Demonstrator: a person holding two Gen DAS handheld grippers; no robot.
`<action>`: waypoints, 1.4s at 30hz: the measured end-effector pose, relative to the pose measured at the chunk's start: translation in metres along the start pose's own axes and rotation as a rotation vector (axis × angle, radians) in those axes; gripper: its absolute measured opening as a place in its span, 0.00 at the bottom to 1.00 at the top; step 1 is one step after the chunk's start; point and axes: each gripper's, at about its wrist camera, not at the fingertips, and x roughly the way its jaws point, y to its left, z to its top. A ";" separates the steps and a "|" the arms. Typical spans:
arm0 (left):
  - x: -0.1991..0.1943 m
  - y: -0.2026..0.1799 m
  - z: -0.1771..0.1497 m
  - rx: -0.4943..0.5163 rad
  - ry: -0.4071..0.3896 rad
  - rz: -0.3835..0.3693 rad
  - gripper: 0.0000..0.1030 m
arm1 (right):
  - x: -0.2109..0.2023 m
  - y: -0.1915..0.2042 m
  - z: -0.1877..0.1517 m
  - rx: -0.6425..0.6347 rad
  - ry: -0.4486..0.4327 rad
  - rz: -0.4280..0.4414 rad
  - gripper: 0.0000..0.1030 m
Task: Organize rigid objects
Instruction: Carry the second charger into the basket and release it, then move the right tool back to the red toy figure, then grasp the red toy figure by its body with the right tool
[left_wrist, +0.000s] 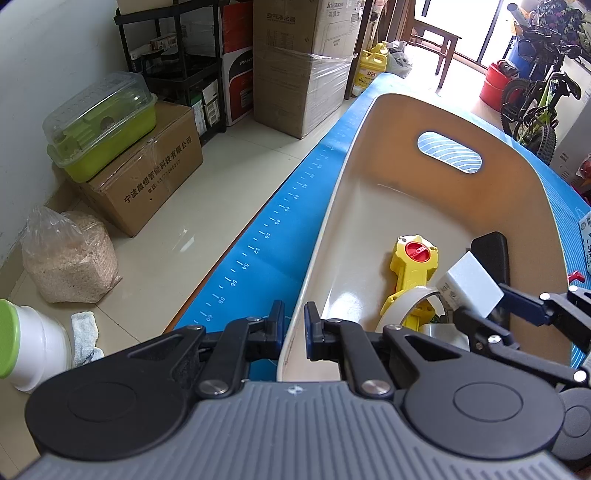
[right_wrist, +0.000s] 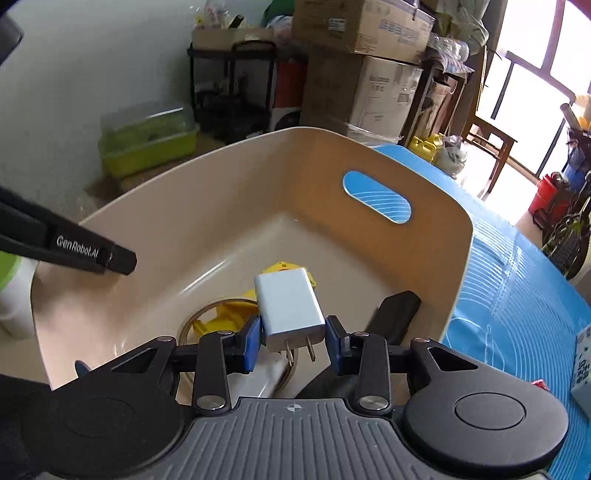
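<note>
A beige bin (left_wrist: 369, 155) with an oval handle hole stands on the blue mat (left_wrist: 280, 229). My left gripper (left_wrist: 294, 334) is shut on the bin's near-left rim. My right gripper (right_wrist: 293, 345) is shut on a white plug charger (right_wrist: 290, 308) and holds it over the bin (right_wrist: 236, 173), prongs toward the camera. The charger also shows in the left wrist view (left_wrist: 471, 286), with the right gripper (left_wrist: 495, 310) behind it. Inside the bin lie a yellow toy with a red knob (left_wrist: 412, 269), a clear tape roll (left_wrist: 402, 306) and a black object (left_wrist: 489, 247).
Cardboard boxes (left_wrist: 147, 173), a green lidded container (left_wrist: 99, 125) and a bag of shavings (left_wrist: 70, 258) stand on the floor to the left. A white jar with a green lid (left_wrist: 33, 343) is near left. A patterned box (right_wrist: 581, 365) lies on the mat at right.
</note>
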 end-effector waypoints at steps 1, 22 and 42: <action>0.000 0.000 0.000 -0.001 0.000 -0.001 0.12 | 0.001 0.000 0.000 0.005 0.009 0.005 0.42; -0.001 0.001 0.001 -0.005 0.000 -0.004 0.12 | -0.053 -0.048 -0.002 0.189 -0.098 -0.010 0.56; -0.002 0.002 0.001 -0.006 0.001 -0.004 0.12 | -0.022 -0.169 -0.076 0.513 0.037 -0.303 0.60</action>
